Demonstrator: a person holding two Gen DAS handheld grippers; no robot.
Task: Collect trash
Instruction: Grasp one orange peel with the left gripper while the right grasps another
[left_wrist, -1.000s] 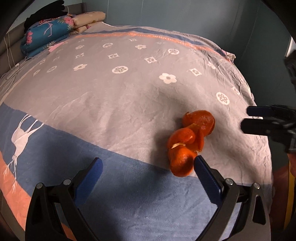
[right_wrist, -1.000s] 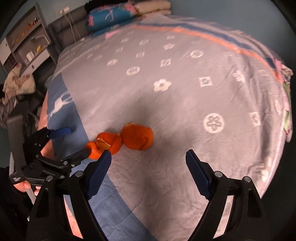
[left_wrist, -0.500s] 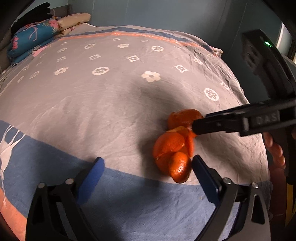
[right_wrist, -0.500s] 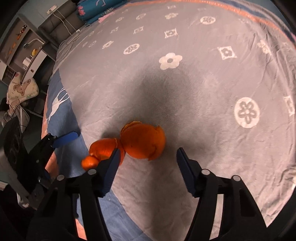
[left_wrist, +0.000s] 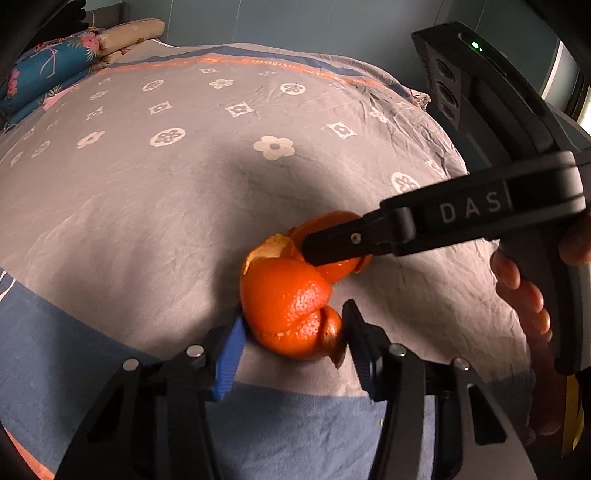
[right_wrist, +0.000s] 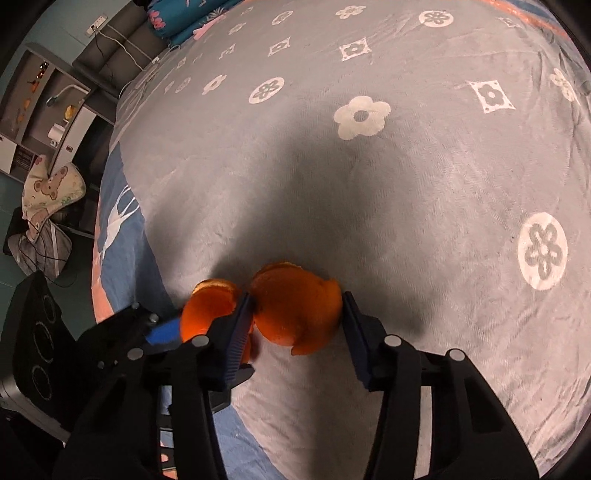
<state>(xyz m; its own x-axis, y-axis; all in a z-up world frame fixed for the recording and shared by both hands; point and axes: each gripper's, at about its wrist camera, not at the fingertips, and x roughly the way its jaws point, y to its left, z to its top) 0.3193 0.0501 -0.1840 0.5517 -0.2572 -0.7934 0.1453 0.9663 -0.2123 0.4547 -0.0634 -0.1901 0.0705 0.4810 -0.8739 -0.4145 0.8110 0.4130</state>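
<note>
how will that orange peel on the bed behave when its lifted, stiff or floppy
The orange peel curls in thin hollow lobes, so it is probably light and bendy. The lobes look barely joined and may tear apart. On the soft bedspread it should not roll.

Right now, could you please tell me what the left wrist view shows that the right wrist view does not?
Only the left wrist view shows the person's hand on the right claw's handle, the lettered side of that tool, and the tan pillow. Only the right wrist view shows the shelves, the bear-print cushion and the floor cables. Both show the flower-print bedspread, the blue pillow and the orange peel, with the left claw and right claw each closing around one lobe of it.
</note>
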